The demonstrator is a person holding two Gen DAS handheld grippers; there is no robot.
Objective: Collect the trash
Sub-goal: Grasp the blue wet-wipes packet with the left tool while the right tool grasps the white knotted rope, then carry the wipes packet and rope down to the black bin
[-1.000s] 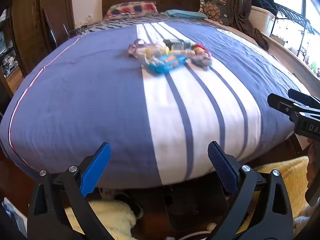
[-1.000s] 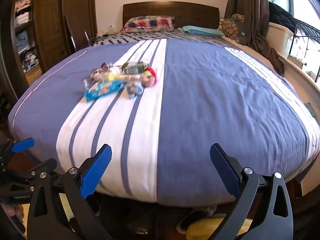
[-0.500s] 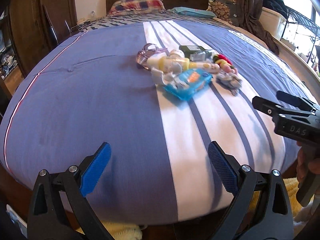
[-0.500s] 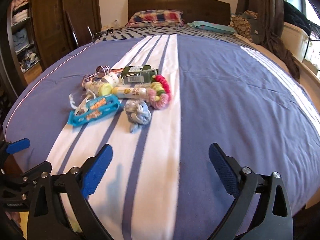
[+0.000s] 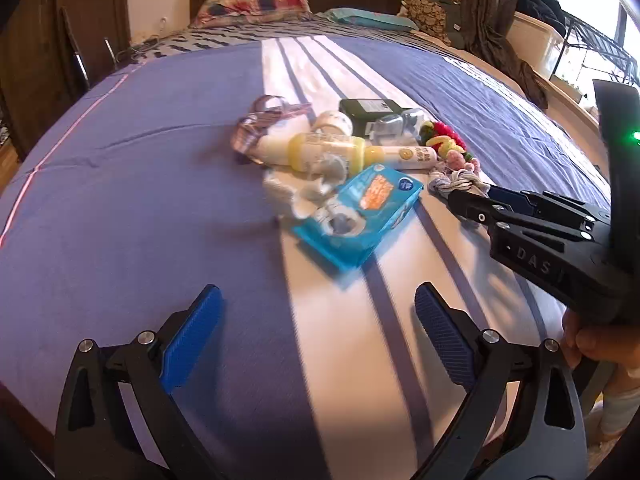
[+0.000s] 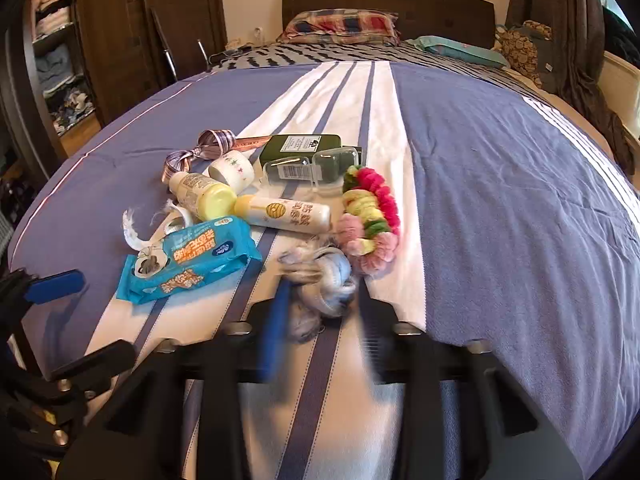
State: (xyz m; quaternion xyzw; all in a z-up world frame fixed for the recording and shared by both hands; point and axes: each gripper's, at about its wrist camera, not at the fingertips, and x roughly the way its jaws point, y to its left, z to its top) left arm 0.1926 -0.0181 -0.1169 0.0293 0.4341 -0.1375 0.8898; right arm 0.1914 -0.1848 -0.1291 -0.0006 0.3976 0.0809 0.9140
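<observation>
Both claws sit nearer the heap of clutter on the striped bed cover [image 6: 500, 184] than a second ago, when we saw the heap only far up the cover. Our right gripper [image 6: 320, 304] has just been closing: its blue pads, wide apart half a second ago, now press on the pale blue knotted rag [image 6: 320, 276] at the heap's near edge. Our left gripper [image 5: 316, 340] hangs with its pads wide apart over bare cover, nothing between them, short of the blue wipes packet [image 5: 360, 216]. Behind the packet lie a yellow-capped bottle [image 6: 202, 196], a white tube [image 6: 288, 212], a dark green tin [image 6: 300, 146] and a pink and yellow scrunchie [image 6: 372, 220]. Motion smears the right gripper's fingers [image 6: 276, 332], so we cannot tell how much rag they pinch. Torn white scraps [image 5: 304, 192] beside the packet are blurred in the left view.
</observation>
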